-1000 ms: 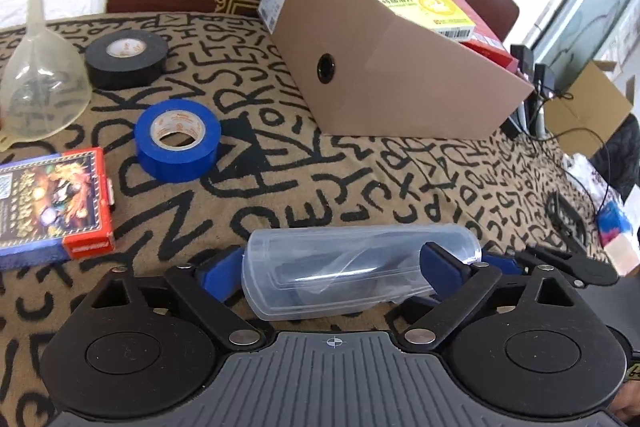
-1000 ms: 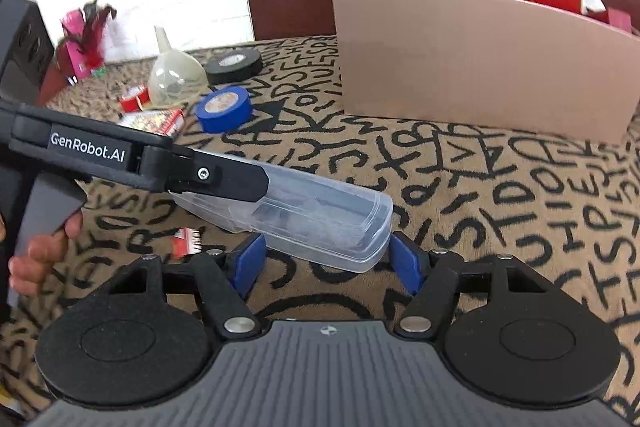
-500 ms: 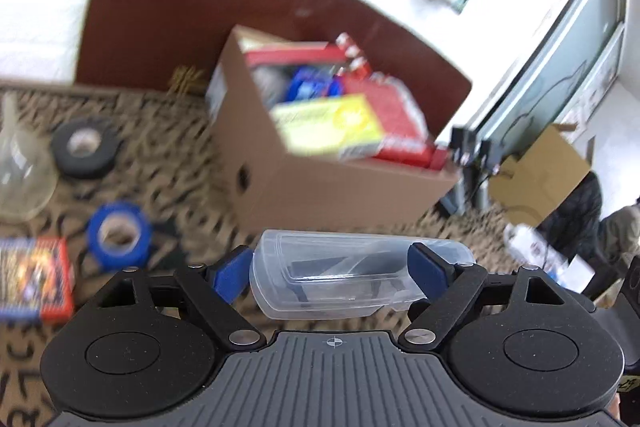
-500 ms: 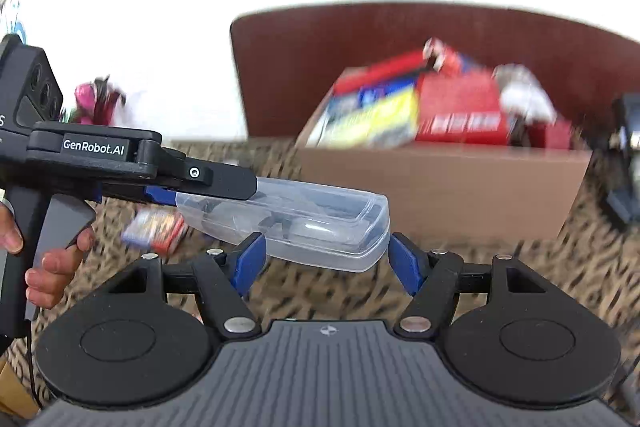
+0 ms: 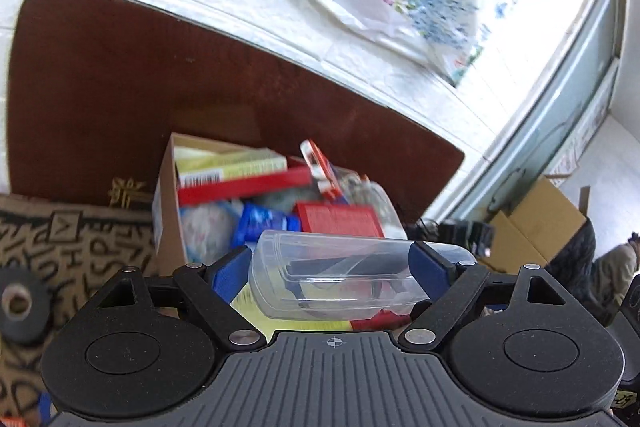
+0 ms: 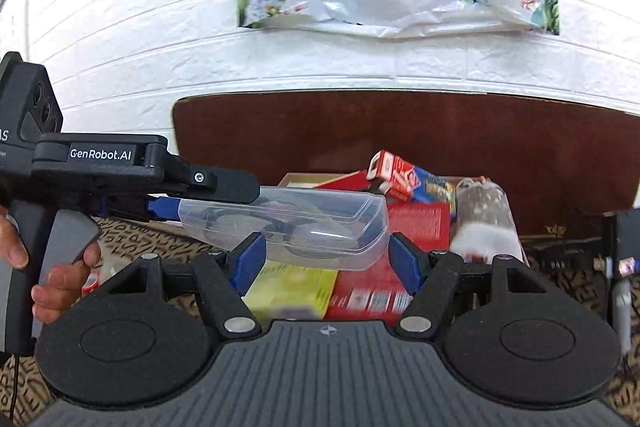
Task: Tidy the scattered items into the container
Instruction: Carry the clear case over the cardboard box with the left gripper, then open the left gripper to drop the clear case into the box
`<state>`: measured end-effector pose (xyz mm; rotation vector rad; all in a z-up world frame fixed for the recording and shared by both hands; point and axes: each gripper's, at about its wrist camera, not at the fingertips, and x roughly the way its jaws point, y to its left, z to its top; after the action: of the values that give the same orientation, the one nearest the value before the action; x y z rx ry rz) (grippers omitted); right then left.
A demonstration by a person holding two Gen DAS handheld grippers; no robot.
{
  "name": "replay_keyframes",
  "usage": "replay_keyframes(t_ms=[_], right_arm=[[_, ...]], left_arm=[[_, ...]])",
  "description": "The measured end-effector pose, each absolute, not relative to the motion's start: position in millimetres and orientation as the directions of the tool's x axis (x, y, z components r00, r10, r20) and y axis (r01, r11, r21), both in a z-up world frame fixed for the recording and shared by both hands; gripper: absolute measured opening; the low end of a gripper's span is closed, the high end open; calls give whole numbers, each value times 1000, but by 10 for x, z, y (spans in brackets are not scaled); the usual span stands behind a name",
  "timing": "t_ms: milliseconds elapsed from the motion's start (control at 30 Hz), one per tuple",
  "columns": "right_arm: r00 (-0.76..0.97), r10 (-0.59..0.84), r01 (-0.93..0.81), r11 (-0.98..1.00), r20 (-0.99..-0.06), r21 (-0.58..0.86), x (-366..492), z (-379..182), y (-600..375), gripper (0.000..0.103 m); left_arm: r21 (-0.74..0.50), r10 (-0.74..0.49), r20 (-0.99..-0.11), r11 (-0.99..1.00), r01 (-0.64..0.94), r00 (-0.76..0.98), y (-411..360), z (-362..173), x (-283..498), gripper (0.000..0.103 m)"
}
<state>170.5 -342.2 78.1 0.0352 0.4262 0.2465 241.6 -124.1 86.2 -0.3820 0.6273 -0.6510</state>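
A clear plastic case (image 5: 340,277) with dark goggles inside lies crosswise between the blue fingers of my left gripper (image 5: 332,267), which is shut on it. It hangs above the open cardboard box (image 5: 166,211), which is full of red, yellow and blue packets. In the right wrist view the same case (image 6: 288,223) sticks out from the left gripper toward the right, above the box contents (image 6: 396,227). My right gripper (image 6: 326,259) sits just under the case's free end, jaws wide and not touching it.
A black tape roll (image 5: 20,303) lies on the patterned cloth (image 5: 80,247) left of the box. A dark brown headboard (image 6: 400,135) and a white wall stand behind. A black device (image 6: 620,239) stands at the right.
Both grippers have risen from the cloth and moved forward, carrying the clear case from table level to above the open box. The blue tape, funnel and card box have left view.
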Motion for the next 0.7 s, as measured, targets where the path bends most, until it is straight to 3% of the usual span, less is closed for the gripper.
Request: replay_keyframes(t_ms=[167, 300, 700], right_arm=[[871, 260, -235, 966, -416, 113, 2274, 683, -3592, 74], [863, 207, -178, 978, -461, 107, 2645, 495, -3698, 75], [861, 222, -198, 975, -457, 101, 2600, 371, -3596, 68]], left_arm=[[-559, -651, -434, 737, 380, 623, -1314, 725, 2959, 92], [-549, -628, -512, 764, 340, 586, -1355, 508, 3257, 93], [-551, -652, -490, 746, 374, 579, -1193, 407, 3231, 94]])
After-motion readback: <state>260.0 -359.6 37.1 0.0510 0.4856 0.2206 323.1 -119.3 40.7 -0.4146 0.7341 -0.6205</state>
